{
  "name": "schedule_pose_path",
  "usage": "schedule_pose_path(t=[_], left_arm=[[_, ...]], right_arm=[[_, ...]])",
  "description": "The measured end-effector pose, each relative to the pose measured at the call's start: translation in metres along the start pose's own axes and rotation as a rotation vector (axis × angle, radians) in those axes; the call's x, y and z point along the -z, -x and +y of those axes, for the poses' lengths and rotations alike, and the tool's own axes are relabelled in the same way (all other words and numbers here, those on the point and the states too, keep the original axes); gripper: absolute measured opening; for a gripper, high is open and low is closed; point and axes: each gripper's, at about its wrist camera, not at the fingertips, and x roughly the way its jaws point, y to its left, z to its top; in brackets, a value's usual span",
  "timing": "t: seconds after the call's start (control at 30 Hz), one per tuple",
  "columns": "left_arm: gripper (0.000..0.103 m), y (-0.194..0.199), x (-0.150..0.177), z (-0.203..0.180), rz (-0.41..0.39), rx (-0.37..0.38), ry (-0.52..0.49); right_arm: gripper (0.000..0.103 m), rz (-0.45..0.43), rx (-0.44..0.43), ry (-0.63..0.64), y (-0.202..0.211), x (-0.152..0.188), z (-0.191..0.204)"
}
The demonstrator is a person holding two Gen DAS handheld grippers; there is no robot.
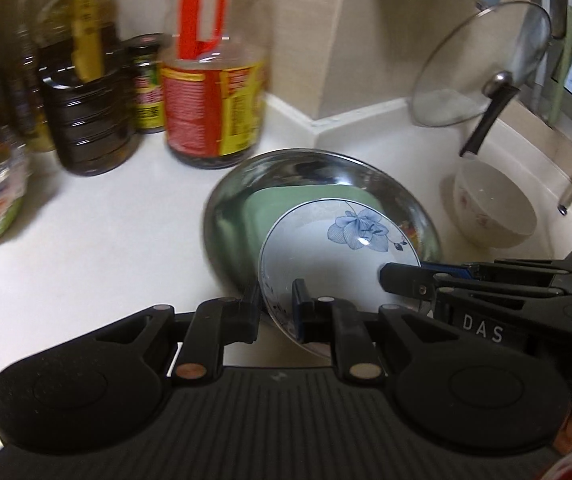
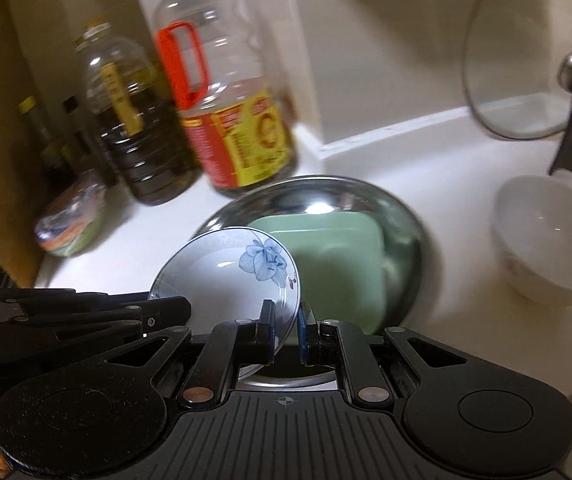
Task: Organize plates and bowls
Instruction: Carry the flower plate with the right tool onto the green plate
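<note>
Both claws pinching one flowered saucer (image 1: 338,256) by opposite rim edges: left gripper (image 1: 276,308) and right gripper (image 2: 288,326), each closed on rim. Held tilted above green dish (image 2: 338,256) inside steel plate (image 2: 406,216). At 3 o'clock, apart on counter (image 1: 106,248), white bowl (image 2: 546,240); at 11 o'clock, bottles (image 2: 230,120).

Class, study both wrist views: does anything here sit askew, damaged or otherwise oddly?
The blue-flower plate is tilted, held at its rim by both the left gripper and the right gripper above the steel dish that holds a green plate. The glass lid leans against the wall. No damage or spill shows.
</note>
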Motion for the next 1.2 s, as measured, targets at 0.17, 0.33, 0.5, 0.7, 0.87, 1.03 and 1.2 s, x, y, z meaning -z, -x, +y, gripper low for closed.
schedule_pose_path(t=[0.17,0.33,0.5,0.7,0.87,1.03,1.2], left_arm=[[0.014,-0.018,-0.009,-0.008,0.014,0.028,-0.027],[0.014,-0.035,-0.017,-0.010,0.030,0.039,-0.032],[0.014,-0.046,-0.023,-0.009,0.042,0.040,-0.035],[0.014,-0.057,-0.028,-0.006,0.060,0.041,-0.032],[0.014,-0.065,-0.031,-0.001,0.076,0.045,-0.026],[0.014,-0.074,-0.033,0.002,0.092,0.049,-0.025],[0.014,-0.079,-0.034,0.004,0.106,0.054,-0.019]], right_arm=[[0.011,0.003,0.031,-0.032,-0.004,-0.005,-0.016],[0.011,0.018,0.047,-0.050,-0.013,-0.012,-0.027],[0.011,0.033,0.052,-0.062,-0.023,-0.016,-0.034],[0.011,0.055,0.056,-0.072,-0.036,-0.021,-0.037],[0.011,0.070,0.061,-0.076,-0.043,-0.023,-0.037],[0.011,0.093,0.068,-0.088,-0.051,-0.024,-0.039],[0.011,0.107,0.074,-0.098,-0.057,-0.024,-0.040]])
